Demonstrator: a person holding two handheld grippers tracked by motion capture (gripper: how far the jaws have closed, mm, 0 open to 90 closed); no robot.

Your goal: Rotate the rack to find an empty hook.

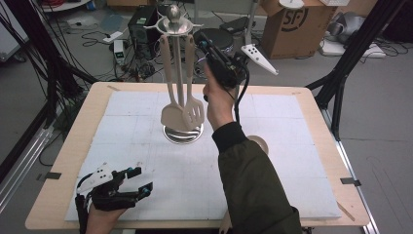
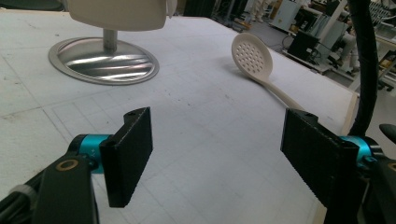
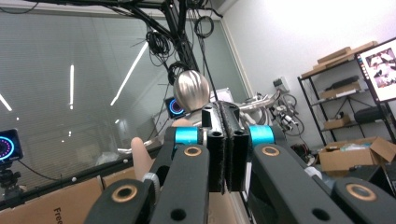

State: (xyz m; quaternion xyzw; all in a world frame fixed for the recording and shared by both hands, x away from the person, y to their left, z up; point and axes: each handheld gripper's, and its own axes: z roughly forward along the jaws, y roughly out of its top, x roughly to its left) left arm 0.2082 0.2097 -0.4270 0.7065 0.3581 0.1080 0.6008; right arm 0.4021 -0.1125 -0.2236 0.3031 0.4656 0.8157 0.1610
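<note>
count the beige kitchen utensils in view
3. A solid spatula and a slotted turner hang side by side on the steel utensil stand. A skimmer spoon lies flat on the white mat, right of the stand. The person's sleeve may hide more.

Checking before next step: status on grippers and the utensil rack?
Right gripper shut, empty, up at the utensil rack. Left gripper open, low over table. Spatulas hang on rack; skimmer lies flat. Nothing blocking.
</note>
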